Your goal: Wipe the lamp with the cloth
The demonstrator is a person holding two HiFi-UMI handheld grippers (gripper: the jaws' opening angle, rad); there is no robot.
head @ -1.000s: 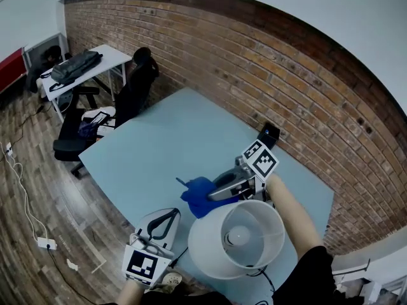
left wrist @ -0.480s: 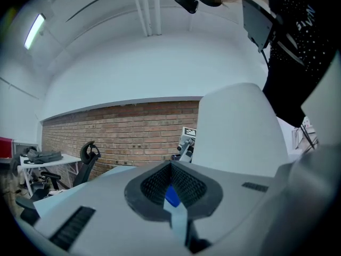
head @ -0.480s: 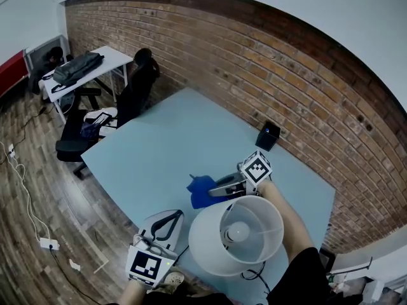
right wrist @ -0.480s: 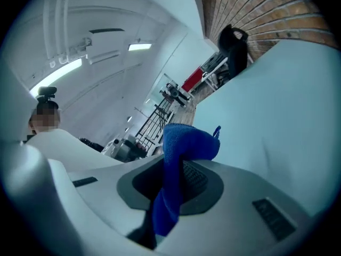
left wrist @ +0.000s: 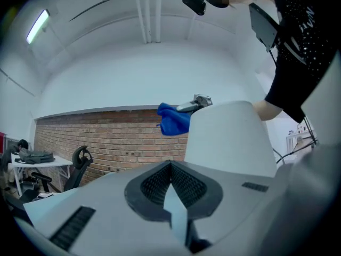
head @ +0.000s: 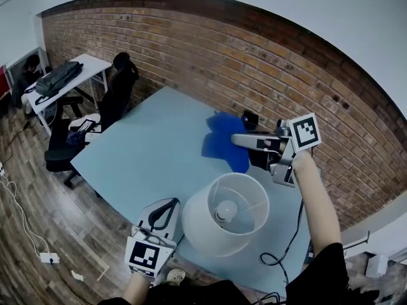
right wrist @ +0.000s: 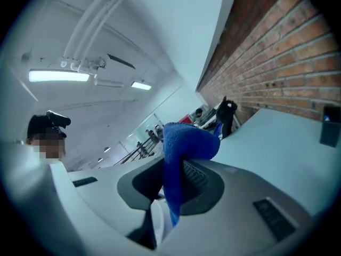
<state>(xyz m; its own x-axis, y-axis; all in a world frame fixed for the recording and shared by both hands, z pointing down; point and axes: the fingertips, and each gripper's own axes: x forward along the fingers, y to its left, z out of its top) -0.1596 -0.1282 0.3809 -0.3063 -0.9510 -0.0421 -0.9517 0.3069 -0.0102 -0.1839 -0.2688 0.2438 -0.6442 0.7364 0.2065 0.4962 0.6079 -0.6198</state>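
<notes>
The lamp (head: 226,221) stands at the near side of the pale blue table (head: 152,151), its white shade (left wrist: 229,137) open upward with the bulb showing. My right gripper (head: 236,138) hangs in the air above and beyond the shade, shut on the blue cloth (head: 224,142). The cloth (right wrist: 184,148) drapes out of the jaws and hangs clear of the shade. My left gripper (head: 166,205) sits low beside the shade's left side, shut with nothing in it (left wrist: 170,167). From the left gripper view the cloth (left wrist: 173,119) shows above the shade's top edge.
A small black box (head: 250,118) stands on the table by the brick wall (head: 191,49). The lamp's black cable (head: 286,246) trails off at the near right. Past the table's left edge are a black office chair (head: 117,84) and a white desk (head: 60,75).
My right gripper has lifted the blue cloth off the table and carried it up and away to above the shade's far side. The left gripper has stayed beside the lamp.
</notes>
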